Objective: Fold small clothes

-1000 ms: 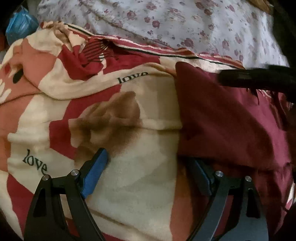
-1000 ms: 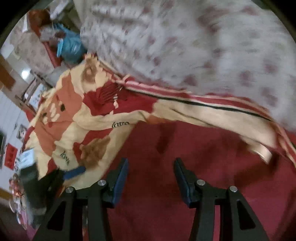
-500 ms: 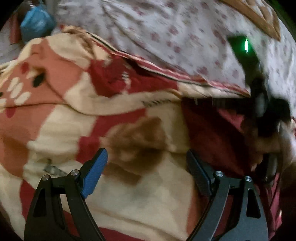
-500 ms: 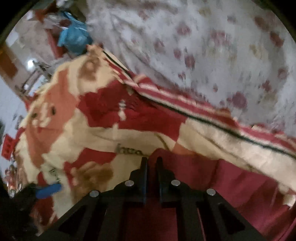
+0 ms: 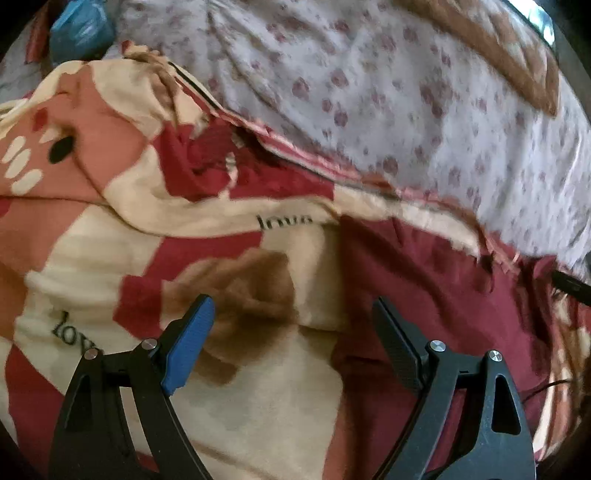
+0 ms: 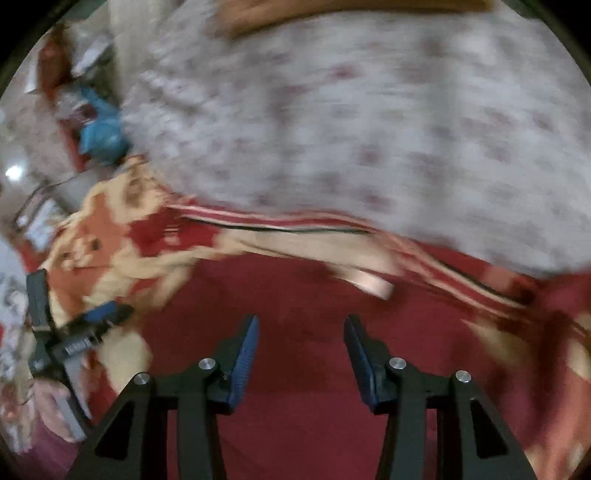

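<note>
Left wrist view: left gripper [image 5: 291,325] wide open, nothing between the two fingers. Blue pad on the left finger [image 5: 188,347], black pad on the right one. Spread over the left edge of a dark red cloth [image 5: 424,288], with the right finger over the red and the left finger over a big blanket [image 5: 110,229]. Blanket in cream, red and orange patches, with a brown blotch and the word "love" twice. Farther off, a pale sheet with small flowers [image 5: 406,110]. Far left corner, a blue bag [image 5: 81,26], partly cut off by the picture edge; insides not visible. Far right, a thin black piece [image 5: 569,284] poking in over the red cloth, mostly cut off.

Right wrist view: right gripper [image 6: 301,343] open too, holding nothing, blue pads on both fingers. Hanging over the dark red cloth [image 6: 295,295], which fills the near middle. Beyond it the blanket [image 6: 110,240] and its striped edge, then the flowered sheet [image 6: 369,129]. Left side, the left gripper [image 6: 103,317] seen from outside. Far left, the blue bag [image 6: 99,133] again. Whole picture smeared and blurry, so small things at the left edge hard to make out. Cloth edges hard to follow too.
</note>
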Motion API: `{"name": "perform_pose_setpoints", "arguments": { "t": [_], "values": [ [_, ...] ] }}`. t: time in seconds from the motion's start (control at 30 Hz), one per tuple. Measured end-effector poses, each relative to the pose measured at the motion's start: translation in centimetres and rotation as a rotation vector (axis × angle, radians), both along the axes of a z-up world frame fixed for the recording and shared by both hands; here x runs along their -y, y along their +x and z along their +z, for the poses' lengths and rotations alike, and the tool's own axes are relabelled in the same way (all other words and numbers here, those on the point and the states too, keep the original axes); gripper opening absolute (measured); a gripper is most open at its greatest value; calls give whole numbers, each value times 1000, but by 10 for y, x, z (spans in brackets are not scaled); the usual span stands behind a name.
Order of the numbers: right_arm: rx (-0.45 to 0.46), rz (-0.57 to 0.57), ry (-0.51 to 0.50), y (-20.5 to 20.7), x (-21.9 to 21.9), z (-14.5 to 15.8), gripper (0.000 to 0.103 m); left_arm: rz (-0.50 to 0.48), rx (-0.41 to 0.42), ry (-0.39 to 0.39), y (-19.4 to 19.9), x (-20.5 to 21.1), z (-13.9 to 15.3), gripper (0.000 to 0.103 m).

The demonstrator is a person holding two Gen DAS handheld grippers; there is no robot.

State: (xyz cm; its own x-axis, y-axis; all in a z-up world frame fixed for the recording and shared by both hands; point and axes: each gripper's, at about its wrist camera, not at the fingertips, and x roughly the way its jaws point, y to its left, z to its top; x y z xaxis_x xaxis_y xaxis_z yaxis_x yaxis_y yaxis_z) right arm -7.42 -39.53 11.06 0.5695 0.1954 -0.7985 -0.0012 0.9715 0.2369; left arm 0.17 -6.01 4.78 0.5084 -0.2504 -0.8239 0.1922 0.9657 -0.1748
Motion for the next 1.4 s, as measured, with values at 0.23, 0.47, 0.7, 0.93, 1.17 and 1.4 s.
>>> {"name": "perform_pose_setpoints", "arguments": {
  "t": [0.23,0.47,0.7,0.93,1.17,1.4],
  "values": [
    [-103,-135,0,-47,58,-40,46,19,-64,84,4,9,-26,88],
    [-153,-162,-206,-52,45,-80,24,36,-57,69,3,5,-29,88],
    [-25,-178,-312,-58,48,-40,7,46,-46,75,-1,7,-25,88],
    [-68,-240,-404,-40,71,-63,2,51,-33,94,-4,13,-23,88],
    [-108,-325,-202,-65,84,-59,7,65,67,72,-15,13,1,87],
    [-17,-85,-31,-28,-8,-39,42,-1,45,174,-19,35,-14,88]
  ]
}}
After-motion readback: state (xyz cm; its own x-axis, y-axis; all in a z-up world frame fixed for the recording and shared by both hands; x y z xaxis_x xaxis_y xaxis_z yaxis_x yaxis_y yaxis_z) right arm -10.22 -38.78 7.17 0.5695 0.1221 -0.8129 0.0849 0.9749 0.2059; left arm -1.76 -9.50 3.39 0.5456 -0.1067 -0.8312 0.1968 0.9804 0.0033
